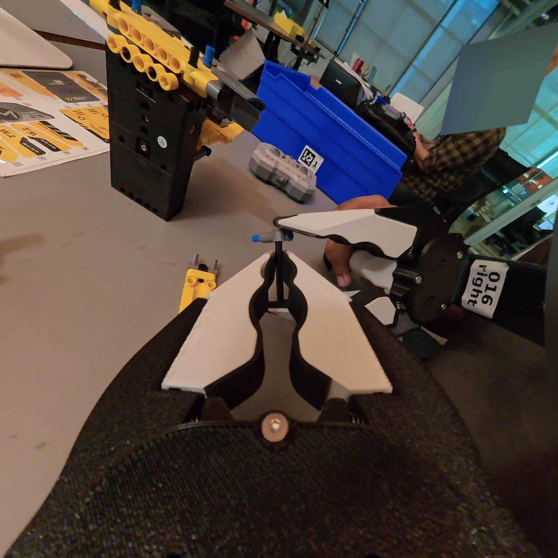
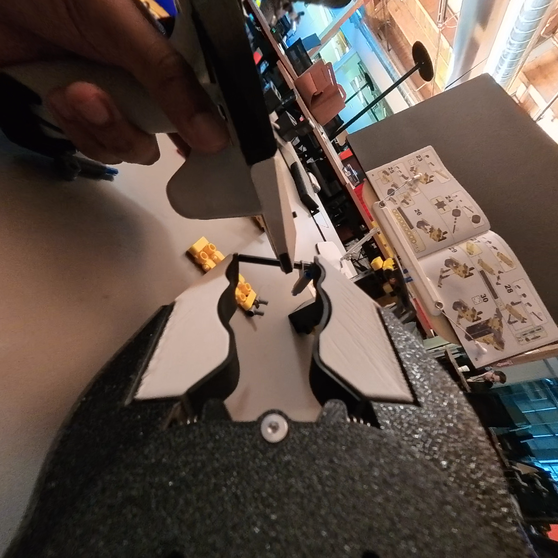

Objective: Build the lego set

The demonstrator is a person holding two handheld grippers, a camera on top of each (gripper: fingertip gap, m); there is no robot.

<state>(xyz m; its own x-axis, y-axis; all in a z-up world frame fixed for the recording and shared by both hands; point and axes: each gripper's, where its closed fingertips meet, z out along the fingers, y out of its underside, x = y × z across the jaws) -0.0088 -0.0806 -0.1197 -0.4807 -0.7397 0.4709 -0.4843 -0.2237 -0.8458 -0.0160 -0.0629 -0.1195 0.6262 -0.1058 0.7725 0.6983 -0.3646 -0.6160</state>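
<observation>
In the left wrist view, the left gripper [image 1: 278,256] is seen pointing forward over a grey table [image 1: 75,271], its white fingers closed narrowly on a thin black axle [image 1: 279,271] that stands upright between the tips. On top of the axle sits a small grey connector with a blue pin [image 1: 267,237]. The right gripper [image 1: 347,229] reaches in from the right, held by a hand [image 1: 339,262], one finger tip touching the connector; its other finger is largely hidden, so its opening cannot be judged here. Just left of the left gripper lies a yellow beam piece [image 1: 197,285], partly cut off by the finger. Farther back stand a black block model with yellow perforated beams [image 1: 151,120], a grey hub [image 1: 282,172], a blue bin [image 1: 326,126] and a sticker sheet [image 1: 45,120]. A person in a checked shirt [image 1: 447,157] sits behind, under a masking patch.

In the right wrist view, strongly tilted, the right gripper [image 2: 273,262] is seen with its fingers standing wide apart; the axle [image 2: 256,259] spans the gap, gripped near the middle by the left gripper's tip [image 2: 283,259]. The connector [image 2: 303,279] lies against the right-hand finger; contact is hard to confirm. A hand [image 2: 120,90] holding the left gripper fills the upper left. Only here are shown an open instruction booklet [image 2: 453,256] and a second yellow piece [image 2: 205,253].
</observation>
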